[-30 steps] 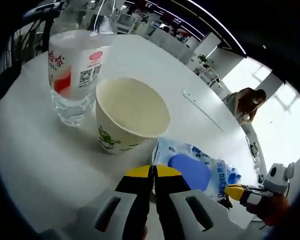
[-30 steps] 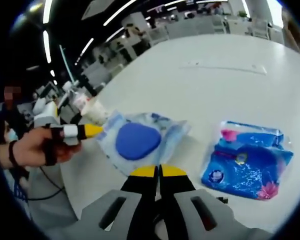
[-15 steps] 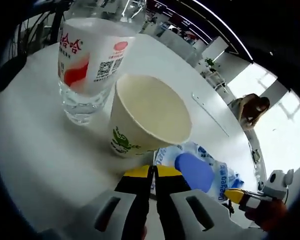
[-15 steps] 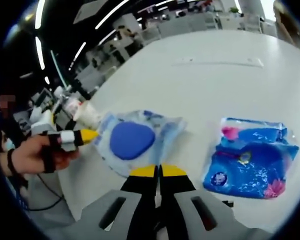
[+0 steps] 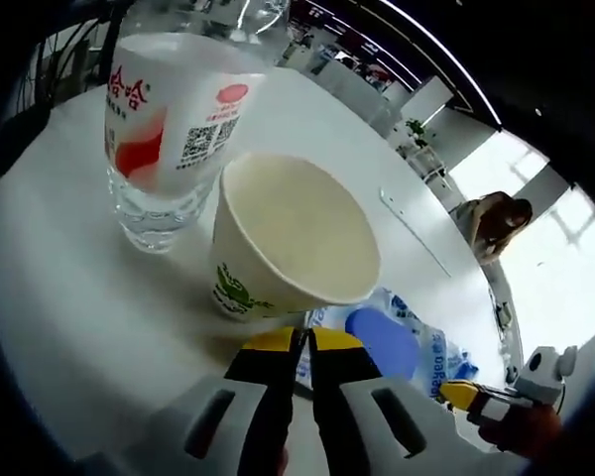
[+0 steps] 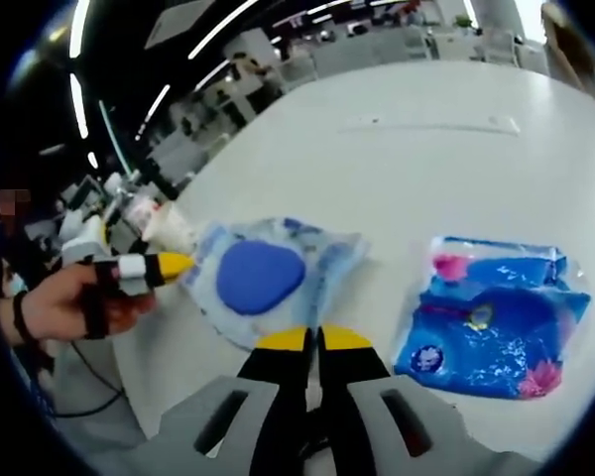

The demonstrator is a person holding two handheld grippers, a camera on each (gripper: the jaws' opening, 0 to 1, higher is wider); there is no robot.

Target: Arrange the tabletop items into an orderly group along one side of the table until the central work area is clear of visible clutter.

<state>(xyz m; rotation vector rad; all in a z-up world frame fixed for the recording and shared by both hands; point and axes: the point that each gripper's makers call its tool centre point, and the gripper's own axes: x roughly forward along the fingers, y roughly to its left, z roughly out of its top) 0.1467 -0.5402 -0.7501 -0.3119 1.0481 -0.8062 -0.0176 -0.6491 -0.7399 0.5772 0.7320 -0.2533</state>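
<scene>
Tools: left tool (image 5: 299, 342) and right tool (image 6: 312, 342) each closed on the clear packet with blue pad (image 6: 261, 281), beside white paper cup (image 5: 290, 236) and clear plastic water bottle (image 5: 167, 139). Glossy blue floral packet (image 6: 494, 319) lies apart on the white bench (image 6: 416, 169); grouping looks part done.

Office desks (image 6: 278, 59), ceiling lights (image 6: 218, 20), seated person (image 5: 491, 223).

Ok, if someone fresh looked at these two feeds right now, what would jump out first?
Probably the paper cup, looming close ahead of the left gripper, with the water bottle standing just beside it. In the right gripper view, the clear packet with the blue oval lies right ahead of the right gripper, and the bright blue patterned packet lies flat beside it on the white table.
</scene>
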